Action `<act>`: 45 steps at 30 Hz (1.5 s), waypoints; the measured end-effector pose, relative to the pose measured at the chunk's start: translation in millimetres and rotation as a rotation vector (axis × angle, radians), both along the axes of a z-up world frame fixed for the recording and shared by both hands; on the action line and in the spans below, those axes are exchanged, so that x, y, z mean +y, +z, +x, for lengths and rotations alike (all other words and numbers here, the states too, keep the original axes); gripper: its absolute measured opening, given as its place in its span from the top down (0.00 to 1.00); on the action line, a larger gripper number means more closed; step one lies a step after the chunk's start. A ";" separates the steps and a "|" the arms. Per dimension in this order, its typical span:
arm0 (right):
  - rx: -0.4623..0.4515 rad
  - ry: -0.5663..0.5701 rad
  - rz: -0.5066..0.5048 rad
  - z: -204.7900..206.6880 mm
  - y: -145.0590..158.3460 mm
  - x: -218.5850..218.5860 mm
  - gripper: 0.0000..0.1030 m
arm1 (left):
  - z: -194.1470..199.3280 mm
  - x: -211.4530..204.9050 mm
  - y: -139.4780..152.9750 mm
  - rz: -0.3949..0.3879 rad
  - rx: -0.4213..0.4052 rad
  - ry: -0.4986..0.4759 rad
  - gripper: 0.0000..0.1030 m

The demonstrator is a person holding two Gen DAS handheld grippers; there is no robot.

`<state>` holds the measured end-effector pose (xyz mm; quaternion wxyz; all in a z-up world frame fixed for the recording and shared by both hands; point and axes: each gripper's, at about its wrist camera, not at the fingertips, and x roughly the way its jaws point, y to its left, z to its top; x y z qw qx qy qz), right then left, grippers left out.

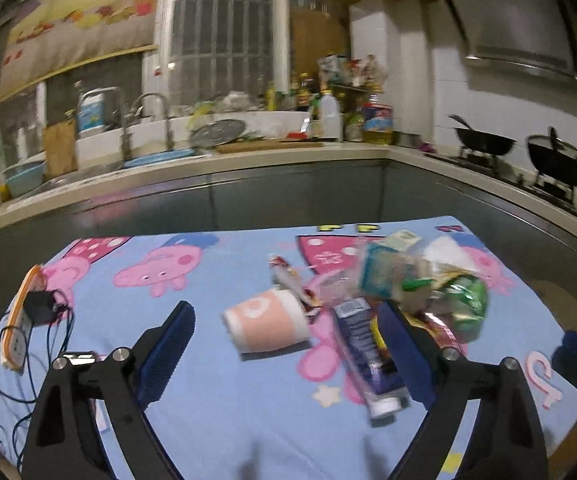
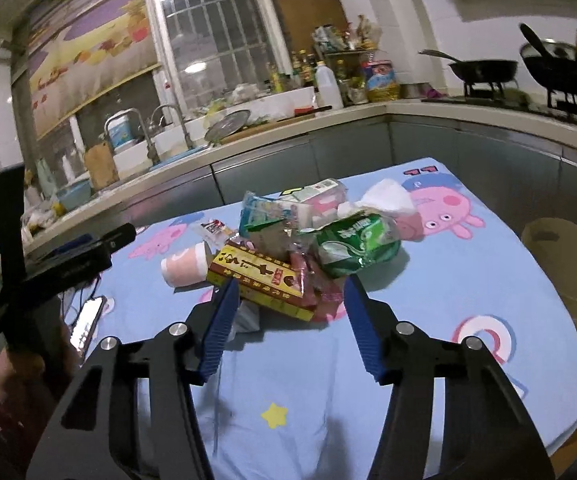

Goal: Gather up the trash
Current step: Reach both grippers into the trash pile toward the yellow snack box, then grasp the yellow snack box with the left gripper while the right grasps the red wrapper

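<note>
From the left wrist, the left tool is seen with its jaws wide apart and nothing held. A pile of trash lies on the surface, which is covered by a blue cartoon cloth. A pink cup lies on its side between the fingers' line of sight, and a dark tube rests just beside the right finger. A power strip with cables sits at the left edge.

From the right wrist, the right tool is likewise spread apart and empty, just short of a yellow box. A green packet and tissue lie behind it. The wrappers are judged light, soft and crinkly, likely to slip; the box looks stiffer and is best pinched across its narrow sides.
</note>
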<state>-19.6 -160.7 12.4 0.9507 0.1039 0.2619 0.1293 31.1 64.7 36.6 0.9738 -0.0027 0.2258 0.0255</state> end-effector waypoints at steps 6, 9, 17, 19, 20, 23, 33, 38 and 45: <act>-0.023 0.019 -0.005 12.1 4.4 8.8 0.48 | 0.4 9.1 -1.6 0.055 -0.035 0.058 0.10; -0.020 0.043 -0.022 14.5 0.3 15.5 0.48 | 2.1 3.1 -5.9 0.079 -0.018 0.023 0.10; 0.095 0.052 -0.014 50.7 -29.9 11.2 0.61 | 44.5 4.1 -22.2 -0.177 0.176 -0.170 0.39; 0.132 0.049 -0.004 62.9 -38.2 8.8 0.61 | 56.4 -0.9 -28.7 -0.221 0.216 -0.211 0.45; 0.160 0.055 0.018 73.1 -43.5 7.1 0.61 | 61.9 -3.6 -31.8 -0.239 0.236 -0.229 0.47; 0.187 0.066 0.042 94.5 -51.3 6.9 0.61 | 77.7 -13.7 -45.5 -0.294 0.312 -0.279 0.47; 0.295 0.096 0.134 129.1 -85.7 -1.4 0.97 | 82.9 -40.3 -60.3 -0.380 0.401 -0.414 0.71; 0.278 0.034 0.116 90.5 -87.8 -34.0 0.98 | 54.4 -65.3 -64.7 -0.334 0.448 -0.531 0.72; 0.256 -0.015 0.059 40.4 -85.3 -64.2 0.98 | 17.4 -98.0 -88.3 -0.203 0.535 -0.613 0.74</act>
